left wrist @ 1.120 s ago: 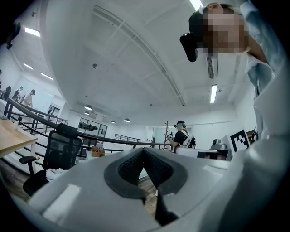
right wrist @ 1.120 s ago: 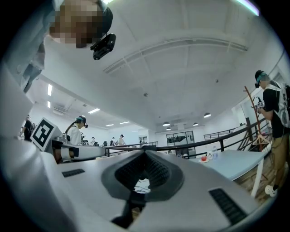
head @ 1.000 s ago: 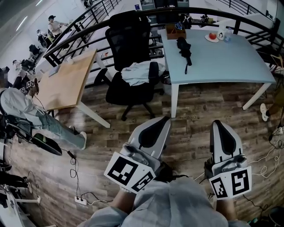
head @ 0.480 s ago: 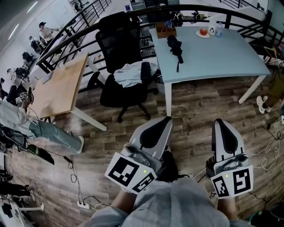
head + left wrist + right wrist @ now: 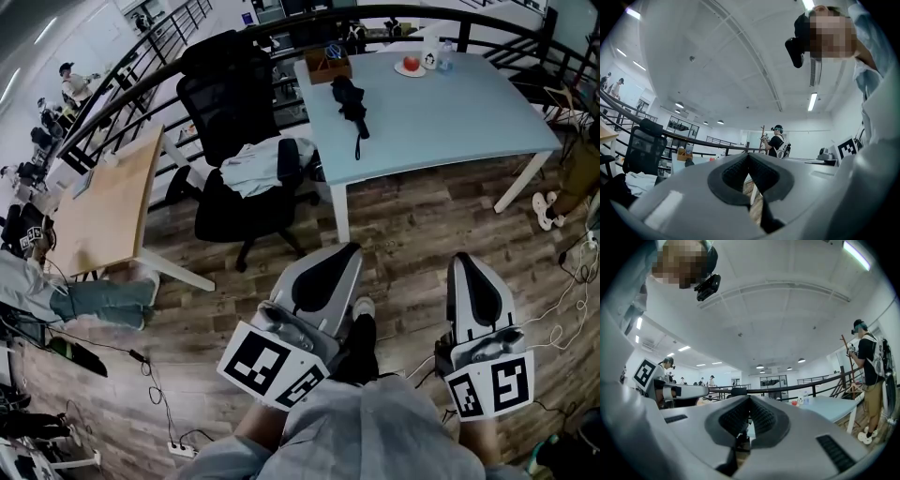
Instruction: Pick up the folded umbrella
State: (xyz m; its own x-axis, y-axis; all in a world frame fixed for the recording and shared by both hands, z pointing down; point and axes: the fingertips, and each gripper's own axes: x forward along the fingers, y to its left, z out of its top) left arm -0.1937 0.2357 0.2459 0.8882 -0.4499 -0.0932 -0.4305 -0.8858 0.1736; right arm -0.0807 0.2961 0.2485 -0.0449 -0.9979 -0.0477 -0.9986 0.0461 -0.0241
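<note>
Black office chair (image 5: 234,141), garment (image 5: 251,167) on seat, just beside light-blue table (image 5: 450,117), left edge. On table near that edge: folded umbrella (image 5: 352,98), black, strap trailing. Well short of table: left gripper (image 5: 349,249), right gripper (image 5: 464,259), both clenched, empty.

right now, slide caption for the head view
Left hand-held gripper and right hand-held gripper, both shut, face the blue table bearing the folded umbrella

Folded umbrella (image 5: 350,95) and table (image 5: 450,112) further left in the head view than a second ago
</note>
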